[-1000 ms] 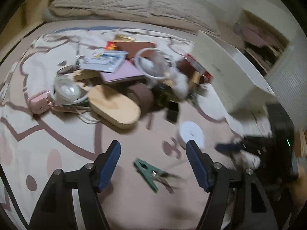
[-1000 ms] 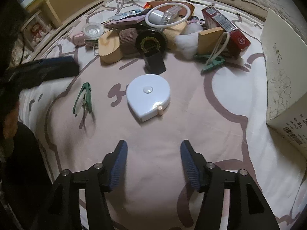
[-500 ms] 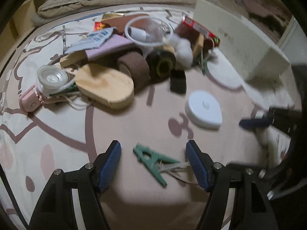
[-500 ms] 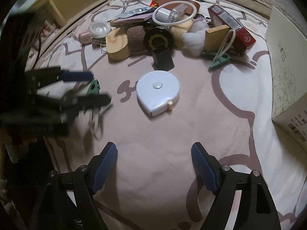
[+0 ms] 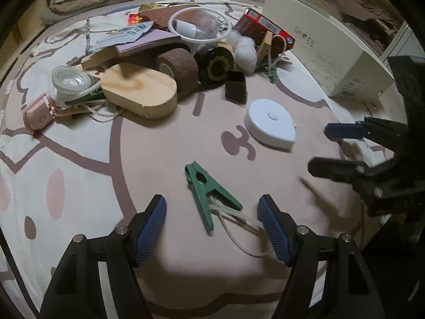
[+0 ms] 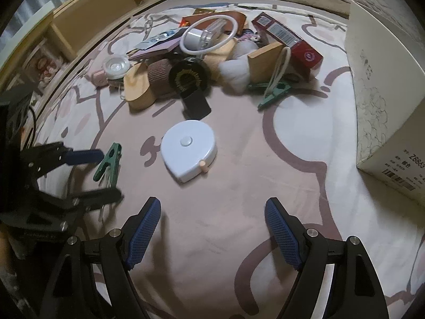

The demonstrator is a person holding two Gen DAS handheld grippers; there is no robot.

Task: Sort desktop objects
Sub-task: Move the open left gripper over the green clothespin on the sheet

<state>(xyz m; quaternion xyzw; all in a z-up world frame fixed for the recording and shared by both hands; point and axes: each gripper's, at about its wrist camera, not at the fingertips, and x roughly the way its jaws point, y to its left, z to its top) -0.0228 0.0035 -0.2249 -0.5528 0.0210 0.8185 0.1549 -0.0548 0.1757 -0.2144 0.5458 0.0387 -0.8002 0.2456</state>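
Left wrist view: left gripper [image 5: 212, 222] is over the green clip [image 5: 206, 192], jaws opening, the clip's splayed handles between the pads [image 5: 152, 228] but not touched. It looks like the approach step of a pick; next move needs a drop and a squeeze across the handles, watching the white cord [image 5: 239, 235] by the right pad. White tape measure [image 5: 270, 123] lies beyond, apart from the clip. Right wrist view: right gripper [image 6: 212, 235] is spread wide and empty, tape measure [image 6: 189, 150] ahead of it, likely its target. Only this view shows the second green clip [image 6: 275, 94] clearly, at the pile's edge, and the box [image 6: 385, 101] label side.
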